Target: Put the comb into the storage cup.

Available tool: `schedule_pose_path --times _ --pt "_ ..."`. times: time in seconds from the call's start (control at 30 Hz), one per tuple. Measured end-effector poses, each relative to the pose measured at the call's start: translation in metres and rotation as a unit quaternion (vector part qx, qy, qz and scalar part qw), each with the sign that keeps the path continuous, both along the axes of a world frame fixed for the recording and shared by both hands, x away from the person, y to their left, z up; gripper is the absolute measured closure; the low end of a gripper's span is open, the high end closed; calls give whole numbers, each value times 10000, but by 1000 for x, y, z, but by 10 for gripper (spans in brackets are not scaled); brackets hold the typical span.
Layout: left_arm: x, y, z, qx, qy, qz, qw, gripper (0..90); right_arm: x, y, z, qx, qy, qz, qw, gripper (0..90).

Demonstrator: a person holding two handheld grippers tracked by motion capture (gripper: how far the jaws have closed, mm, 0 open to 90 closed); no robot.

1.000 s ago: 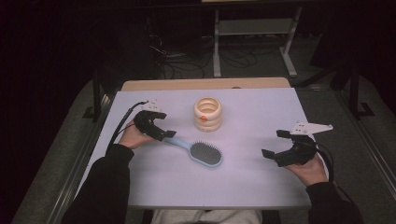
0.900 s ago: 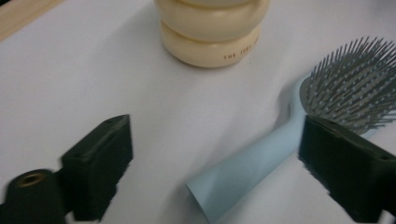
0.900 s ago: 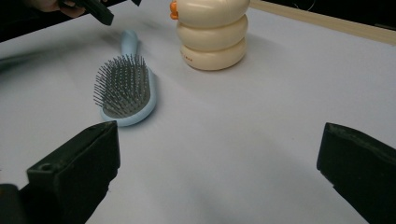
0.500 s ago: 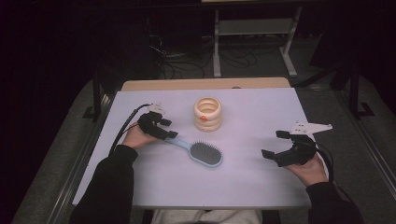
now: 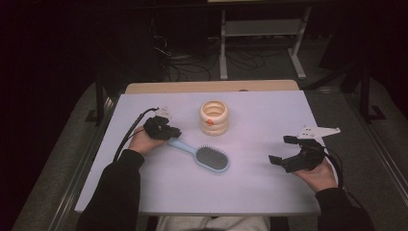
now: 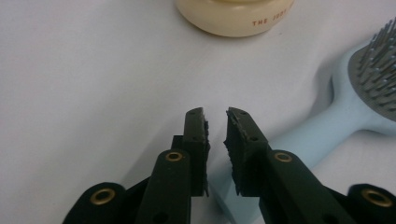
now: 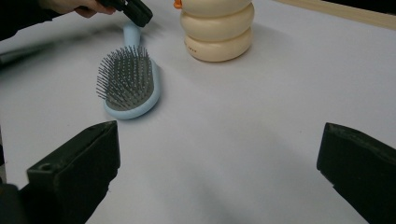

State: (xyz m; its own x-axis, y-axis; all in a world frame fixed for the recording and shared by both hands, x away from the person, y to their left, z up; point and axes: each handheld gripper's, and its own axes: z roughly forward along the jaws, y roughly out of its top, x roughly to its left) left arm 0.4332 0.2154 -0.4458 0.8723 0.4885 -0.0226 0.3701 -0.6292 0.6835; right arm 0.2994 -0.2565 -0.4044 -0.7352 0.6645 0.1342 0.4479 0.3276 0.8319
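Note:
A light-blue hairbrush (image 5: 211, 158) lies bristles up at mid-table, its handle pointing left and away. My left gripper (image 5: 161, 129) hovers at the handle's end. In the left gripper view (image 6: 215, 116) its jaws stand a thin slit apart with nothing between them, and the hairbrush (image 6: 355, 112) runs under the right jaw. A cream container of stacked rings (image 5: 214, 117) stands just beyond the brush. My right gripper (image 5: 281, 149) rests at the right side, wide open and empty, facing the hairbrush (image 7: 128, 86) and the cream container (image 7: 217, 32).
The pale lilac tabletop (image 5: 260, 192) has a wooden strip (image 5: 211, 86) along its far edge. Beyond it are a dark floor with cables (image 5: 183, 62) and a metal stand (image 5: 260, 29). The person's sleeves come in from the bottom.
My left gripper has crept a little to the right, over the end of the brush handle. The brush, the container and my right gripper have stayed put.

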Motion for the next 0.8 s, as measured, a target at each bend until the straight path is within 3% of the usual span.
schedule_pose_path --times 0.13,0.37,0.5,0.6,0.8 --pt "1 0 -2 25 86 -33 10000 865 0 0 0 19 8 6 10000 0" --pt "1 -1 -4 123 140 -123 9998 900 0 0 0 8 3 17 10000 0" --pt "0 -5 -7 420 262 -219 9985 900 0 0 0 13 5 12 10000 0" --pt "-2 -6 -10 507 329 -292 9977 900 0 -1 1 18 -14 -1 10000 0" --pt "-9 -5 -10 441 405 -383 9975 900 -1 -2 1 37 -32 -26 10000 0"
